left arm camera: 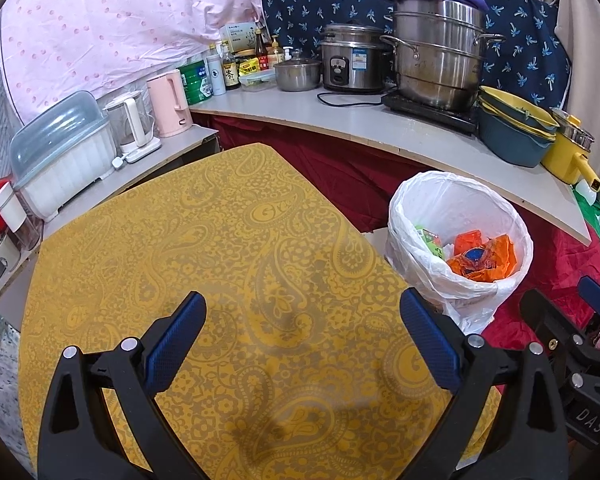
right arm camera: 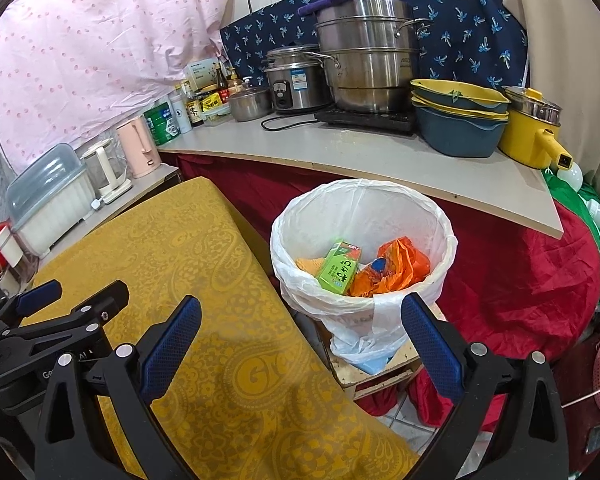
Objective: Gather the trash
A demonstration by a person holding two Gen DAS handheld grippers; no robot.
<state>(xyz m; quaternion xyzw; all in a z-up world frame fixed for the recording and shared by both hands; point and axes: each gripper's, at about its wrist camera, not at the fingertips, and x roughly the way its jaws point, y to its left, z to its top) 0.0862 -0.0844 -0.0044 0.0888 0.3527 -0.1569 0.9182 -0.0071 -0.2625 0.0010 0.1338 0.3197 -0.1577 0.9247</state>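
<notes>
Blue-padded fingers stand wide apart on both of your tools, and neither pinches anything. Your left tool (left arm camera: pixel 302 340) hovers over the yellow paisley counter (left arm camera: pixel 220 240), whose cloth lies bare beneath it. Your right tool (right arm camera: pixel 300 344) sits at the counter's right edge, pointing toward the white-lined trash bin (right arm camera: pixel 364 208) just beside that edge. Inside the bin you can see a green carton (right arm camera: pixel 338 268) leaning against crumpled orange wrappers (right arm camera: pixel 396 266). Behind the bin, a grey shelf (right arm camera: pixel 340 152) carries steel pots (right arm camera: pixel 364 52) and stacked basins (right arm camera: pixel 458 120).
</notes>
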